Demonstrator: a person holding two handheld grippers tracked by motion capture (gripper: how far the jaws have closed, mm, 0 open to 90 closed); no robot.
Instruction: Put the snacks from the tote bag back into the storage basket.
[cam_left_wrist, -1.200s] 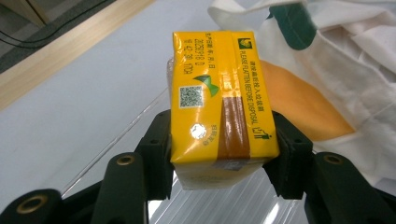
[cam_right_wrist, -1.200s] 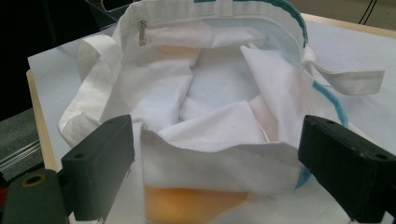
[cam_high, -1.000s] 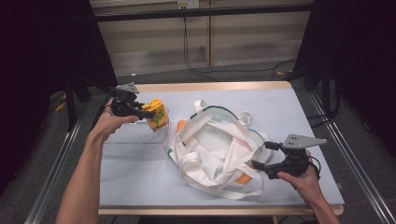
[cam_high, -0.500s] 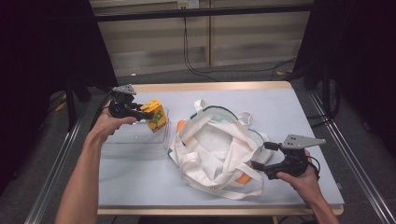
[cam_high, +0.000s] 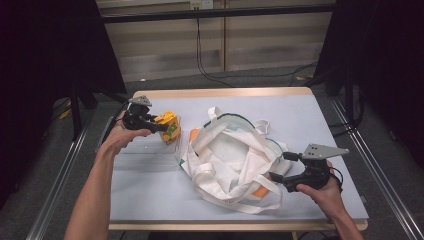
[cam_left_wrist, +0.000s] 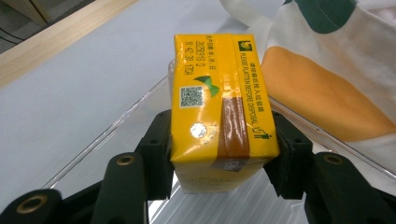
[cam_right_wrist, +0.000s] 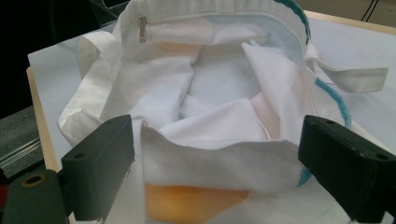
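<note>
Yellow drink carton (cam_left_wrist: 219, 105) is clamped across its narrow sides by the fingers of the left gripper (cam_high: 150, 121), lifted above the clear plastic tray (cam_high: 150, 152) near the worktop's (cam_high: 310, 120) left edge, presumably so it can be carried to the bag. The white canvas tote bag (cam_high: 230, 160) lies at the worktop's centre, its mouth gaping. The right gripper (cam_high: 280, 176) is set at the bag's near rim, its fingers (cam_right_wrist: 100, 165) spread wide with the cloth edge between them but not pinched, likely placed to keep the mouth open.
</note>
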